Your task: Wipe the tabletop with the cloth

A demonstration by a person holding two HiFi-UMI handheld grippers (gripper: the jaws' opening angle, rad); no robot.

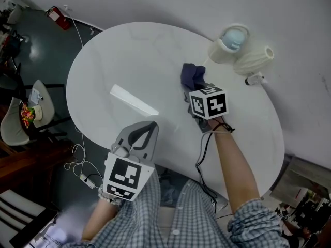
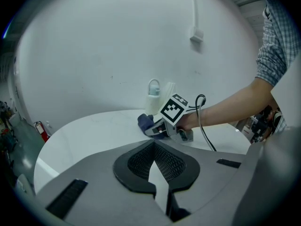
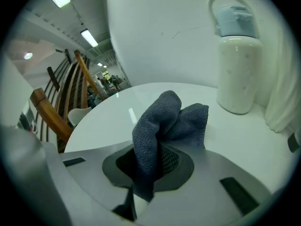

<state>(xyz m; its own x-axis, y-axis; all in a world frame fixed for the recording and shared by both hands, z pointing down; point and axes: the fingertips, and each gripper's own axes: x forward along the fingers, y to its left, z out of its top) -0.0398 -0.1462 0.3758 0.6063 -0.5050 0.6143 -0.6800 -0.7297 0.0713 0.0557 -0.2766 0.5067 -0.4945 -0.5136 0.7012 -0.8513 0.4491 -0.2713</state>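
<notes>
A dark blue cloth (image 1: 192, 75) lies bunched on the white oval tabletop (image 1: 129, 61), right of the middle. My right gripper (image 1: 194, 89) is shut on it. In the right gripper view the cloth (image 3: 164, 121) rises in folds out of the jaws (image 3: 150, 149) and hangs down between them. Over the table's near edge my left gripper (image 1: 151, 125) points toward the middle, its tips together and nothing between them. From the left gripper view (image 2: 153, 145), the cloth (image 2: 146, 121) and the right gripper's marker cube (image 2: 172, 109) show across the table.
A white bottle with a pale blue cap (image 1: 231, 41) and a white ribbed object (image 1: 254, 60) stand at the far right rim, close beyond the cloth. A chair (image 1: 20, 112) and a red fire extinguisher (image 1: 58, 17) are on the floor to the left. Cables hang off the near edge.
</notes>
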